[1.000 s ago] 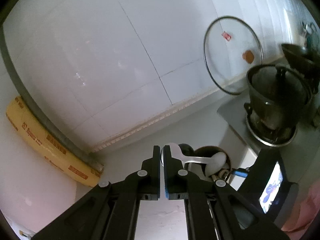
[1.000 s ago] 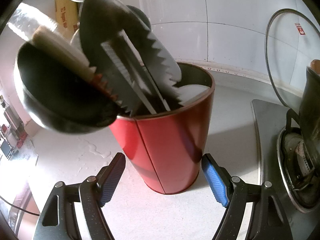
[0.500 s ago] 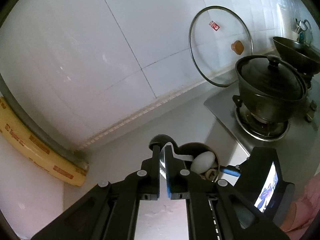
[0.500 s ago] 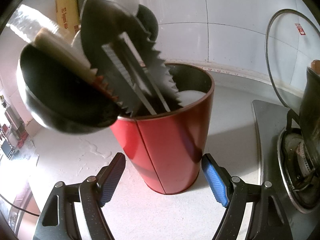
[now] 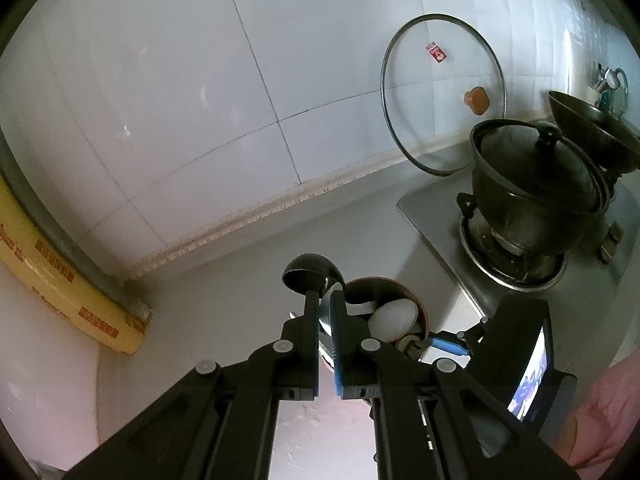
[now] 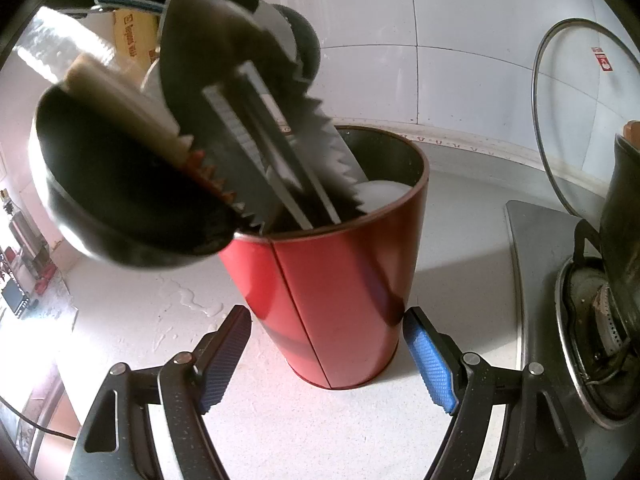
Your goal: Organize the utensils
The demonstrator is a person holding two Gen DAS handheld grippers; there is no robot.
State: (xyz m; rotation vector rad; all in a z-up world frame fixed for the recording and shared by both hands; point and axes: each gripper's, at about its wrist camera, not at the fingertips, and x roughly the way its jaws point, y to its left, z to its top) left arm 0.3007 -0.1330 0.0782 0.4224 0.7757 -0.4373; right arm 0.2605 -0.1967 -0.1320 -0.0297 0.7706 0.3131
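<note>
So the left gripper (image 5: 326, 312) is pinched nearly together on the thin edge of a serrated spatula (image 6: 256, 128), holding it at the top, probably so the handle end can slide down into the red utensil holder (image 6: 340, 280). From the left wrist view the holder's mouth sits just past the fingertips, toward 1 o'clock, with a white spoon (image 5: 394, 314) already lying inside.

The right gripper (image 6: 326, 356) has its jaws apart, one on each side of the holder's base, and I can't tell if the pads actually touch it. My guess is it's there to stop the holder tipping, since a black ladle (image 6: 120, 200) hangs heavily over the rim at 9 o'clock.

Further out, a glass lid (image 5: 442, 94) leans on the wall at 2 o'clock beside a dark pot (image 5: 536, 188).
</note>
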